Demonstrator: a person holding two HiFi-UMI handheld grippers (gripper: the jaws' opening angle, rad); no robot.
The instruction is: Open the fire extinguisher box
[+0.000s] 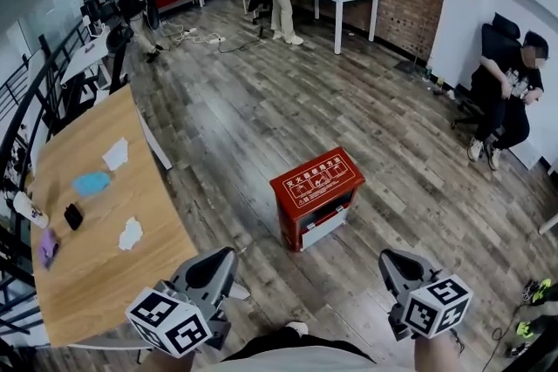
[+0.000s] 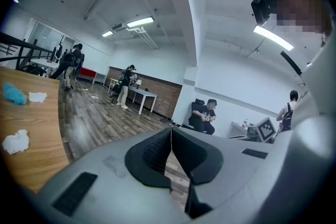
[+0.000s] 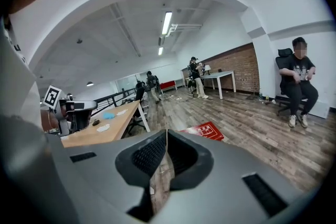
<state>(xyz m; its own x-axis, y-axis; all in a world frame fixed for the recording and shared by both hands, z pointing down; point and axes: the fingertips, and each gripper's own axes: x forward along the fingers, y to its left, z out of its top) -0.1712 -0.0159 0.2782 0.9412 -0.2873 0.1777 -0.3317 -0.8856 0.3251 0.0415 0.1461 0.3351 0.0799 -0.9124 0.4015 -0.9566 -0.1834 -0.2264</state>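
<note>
Wooden planks cover the office floor [image 1: 261, 118] in the head view; the red fire extinguisher box [image 1: 316, 196] stands closed on them, near a wooden table [image 1: 96, 274]. Left gripper view: left gripper [image 2: 170, 132] closed, empty. Right gripper view: right gripper [image 3: 166, 134] closed, empty, box beyond.

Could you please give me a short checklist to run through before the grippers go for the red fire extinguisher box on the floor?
1. Fire extinguisher box upright on the floor: ok.
2. Lid closed and flat on top, ready to be opened: ok.
3. Left gripper empty, jaws together with nothing between them: ok.
4. Right gripper empty, jaws together with nothing between them: ok.
5. Box within reach: not ok, as bare floor separates both grippers from it.
6. Where the lid's handle or latch is: cannot tell from these views.
</note>
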